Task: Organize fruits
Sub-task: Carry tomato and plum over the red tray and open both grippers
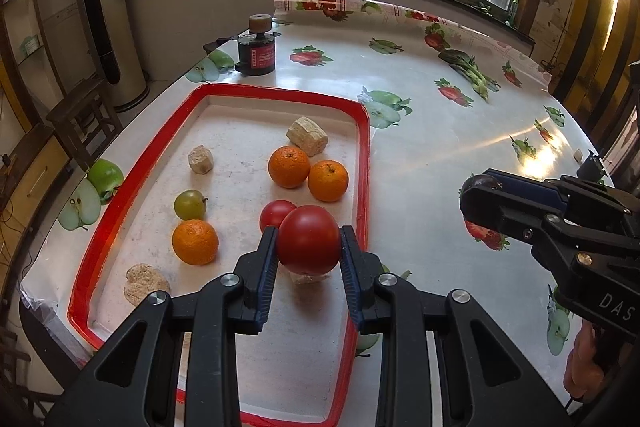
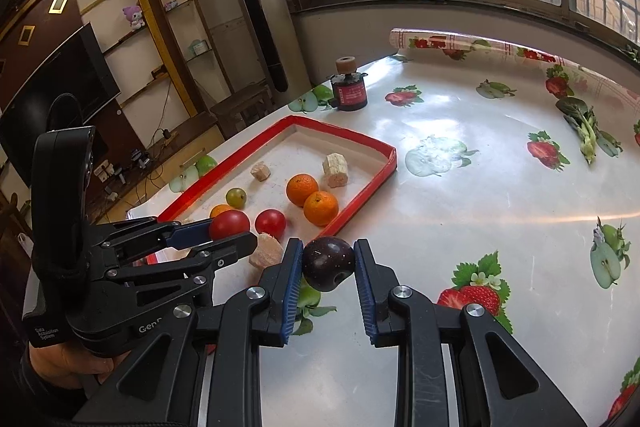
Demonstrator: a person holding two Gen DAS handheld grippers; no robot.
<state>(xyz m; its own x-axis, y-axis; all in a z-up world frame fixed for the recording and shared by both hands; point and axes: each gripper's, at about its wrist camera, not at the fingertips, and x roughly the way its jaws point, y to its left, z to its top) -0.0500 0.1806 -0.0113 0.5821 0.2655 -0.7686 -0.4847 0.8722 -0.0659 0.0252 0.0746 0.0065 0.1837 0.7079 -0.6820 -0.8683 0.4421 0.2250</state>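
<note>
We pinch a smooth round red tomato (image 1: 308, 240) in our left gripper (image 1: 308, 247) over the red-rimmed tray (image 1: 362, 163); our right gripper (image 2: 328, 265) clamps a glossy dark plum (image 2: 329, 263).

Both wrist cameras look forward and down, close over the red-rimmed tray (image 1: 362, 163), which both views share.

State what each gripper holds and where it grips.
The left gripper pinches a red tomato across its sides, over the red-rimmed tray. The right gripper pinches a dark plum across its sides.
</note>
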